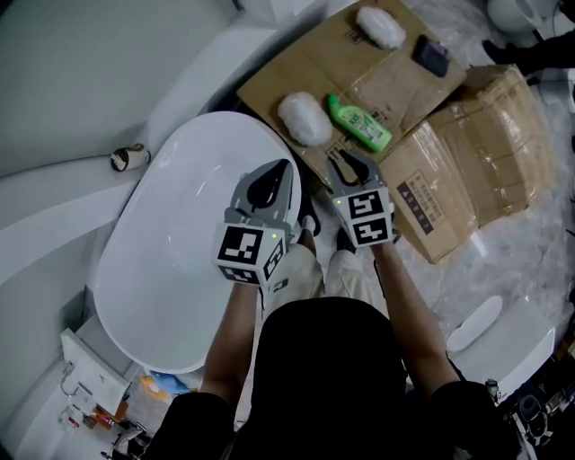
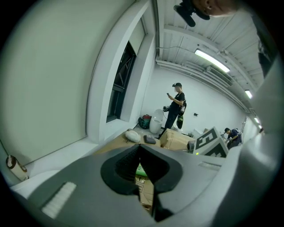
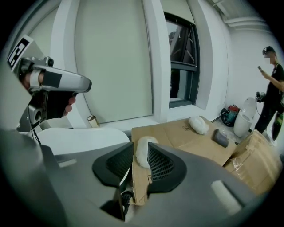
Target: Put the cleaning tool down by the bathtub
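Observation:
Two fluffy white cleaning pads lie on flattened cardboard [image 1: 296,72], one [image 1: 305,119] close to the white bathtub [image 1: 171,243], the other [image 1: 381,27] farther off. Between them lie a green bottle [image 1: 359,123] and a dark block [image 1: 430,56]. My left gripper [image 1: 267,186] hovers over the tub's right rim, jaws together and empty. My right gripper [image 1: 349,166] hangs over the cardboard edge beside the bottle. Its jaws stand a narrow slit apart with nothing in them. Through that slit the near pad [image 3: 142,153] shows, lying on the cardboard beyond the right gripper [image 3: 140,167].
A folded cardboard box [image 1: 476,153] lies right of the flat sheet. A small paper roll [image 1: 129,158] sits on the ledge behind the tub. White fixtures [image 1: 490,328] stand at lower right. A person [image 3: 273,88] stands at the far end of the room.

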Available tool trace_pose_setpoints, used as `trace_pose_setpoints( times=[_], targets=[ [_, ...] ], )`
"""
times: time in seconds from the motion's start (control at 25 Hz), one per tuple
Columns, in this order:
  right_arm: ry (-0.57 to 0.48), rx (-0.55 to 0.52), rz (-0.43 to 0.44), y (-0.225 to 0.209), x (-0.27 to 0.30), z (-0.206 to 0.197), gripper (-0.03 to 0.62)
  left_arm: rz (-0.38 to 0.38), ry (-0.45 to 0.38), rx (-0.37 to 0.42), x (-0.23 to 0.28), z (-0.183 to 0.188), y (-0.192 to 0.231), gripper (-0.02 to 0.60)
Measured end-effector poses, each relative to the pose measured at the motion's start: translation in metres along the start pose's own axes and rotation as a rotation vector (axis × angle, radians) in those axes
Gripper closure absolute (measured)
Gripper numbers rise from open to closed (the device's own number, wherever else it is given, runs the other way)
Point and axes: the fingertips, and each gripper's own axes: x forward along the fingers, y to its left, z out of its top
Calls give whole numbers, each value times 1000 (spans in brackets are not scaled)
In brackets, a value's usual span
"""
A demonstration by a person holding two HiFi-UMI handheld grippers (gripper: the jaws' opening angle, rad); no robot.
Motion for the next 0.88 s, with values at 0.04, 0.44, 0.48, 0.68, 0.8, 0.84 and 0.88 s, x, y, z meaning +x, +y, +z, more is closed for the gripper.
trace_pose_setpoints(
  times=[0.04, 0.44, 0.48, 0.68, 0.8, 0.84, 0.88],
  targets=[
    [-7, 1, 1, 0, -10, -2, 488, 0, -1, 0, -3, -1, -8, 583],
    [-111, -59, 24, -3, -109, -18, 516, 69, -69, 6, -40, 1, -79, 583],
    [-120, -72, 28, -2, -118, -19, 523, 74, -76, 7, -43, 1, -86, 583],
    [-167, -101, 39, 2, -166, -29, 554, 98, -106, 7, -65, -3, -124, 583],
    [-195, -113, 47, 2, -194, -32, 564, 109, -120, 11, -81, -6, -147, 583],
    [-206, -115, 50, 2, -203, -33, 566, 115, -126, 11, -86, -6, -154, 583],
    [-217, -117, 52, 1, -212, -32, 571, 122, -133, 10, -91, -7, -161, 583]
  ],
)
